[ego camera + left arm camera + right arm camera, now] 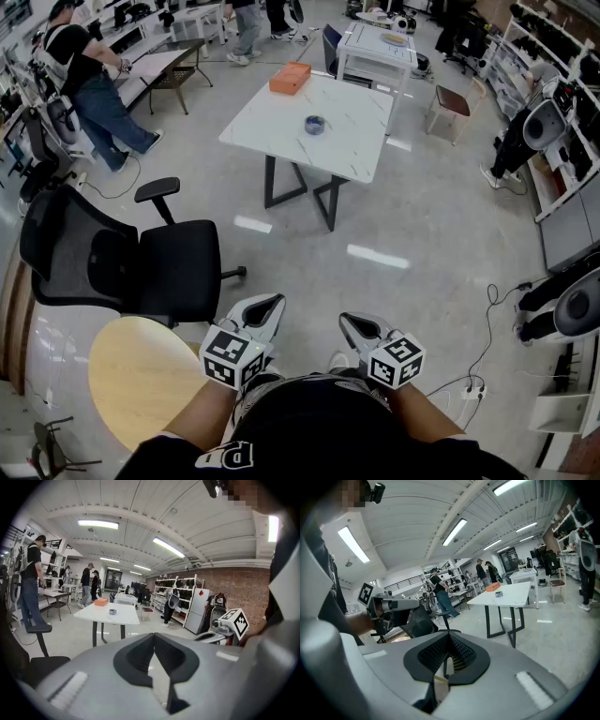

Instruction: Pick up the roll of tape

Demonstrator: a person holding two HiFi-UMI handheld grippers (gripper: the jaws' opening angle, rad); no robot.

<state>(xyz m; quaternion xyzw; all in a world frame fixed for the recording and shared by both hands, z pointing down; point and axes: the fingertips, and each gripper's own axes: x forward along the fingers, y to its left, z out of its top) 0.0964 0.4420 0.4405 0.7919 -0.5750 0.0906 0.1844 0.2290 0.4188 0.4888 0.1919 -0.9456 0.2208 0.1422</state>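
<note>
1. Head view: the left gripper (265, 307) and right gripper (359, 325) hang near the person's body. Both are well apart from the tape (315, 125) on the white surface (272, 117).
2. Left gripper view: jaws pressed together, nothing between them.
3. Right gripper view: jaws together, empty.

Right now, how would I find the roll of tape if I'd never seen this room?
Find the white table standing alone mid-floor. Two things sit on it: an orange box at its far edge and the roll of tape nearer the middle. The tape is the small, round, grey-blue one.
</note>
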